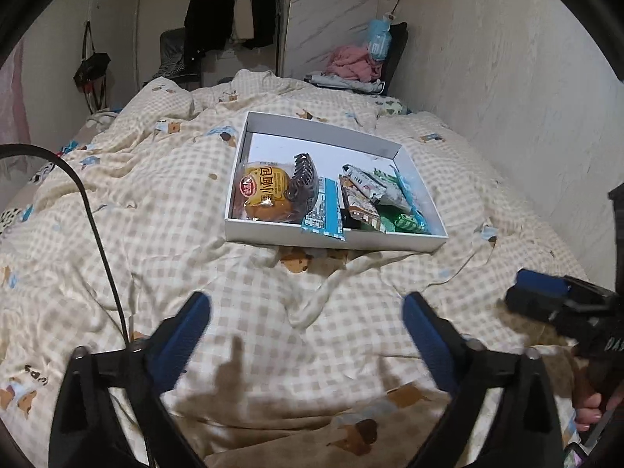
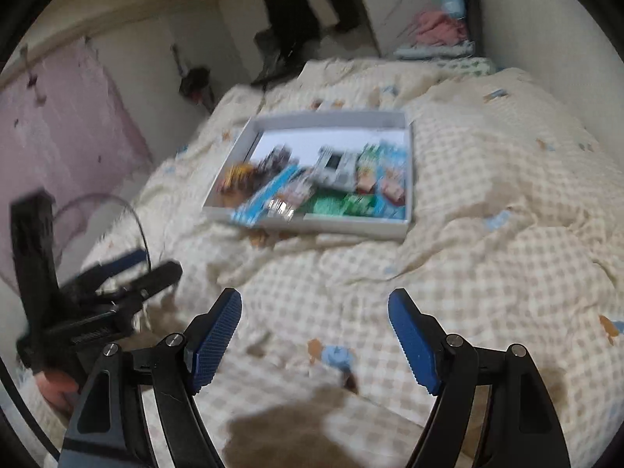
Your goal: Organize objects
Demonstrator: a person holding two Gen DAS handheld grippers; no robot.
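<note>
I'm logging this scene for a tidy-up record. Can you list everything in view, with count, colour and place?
Shallow cardboard box: one, white, on the bed.
Packaged round bun: one, yellow wrapper, box's near left corner.
Plastic claw hair clip: one, dark grey, beside the bun.
Flat packet: one, blue and white, poking over the box's near wall.
Snack packets: several, mixed green, brown, white, box's right half; exact count unclear.
Checked quilt: one, cream and beige, covering the bed.
Hanging clothes: several, black and white, on the far rack.
Crumpled cloth: one, pink, far end.
Left tool: open, empty.
Right tool: open, empty.
</note>
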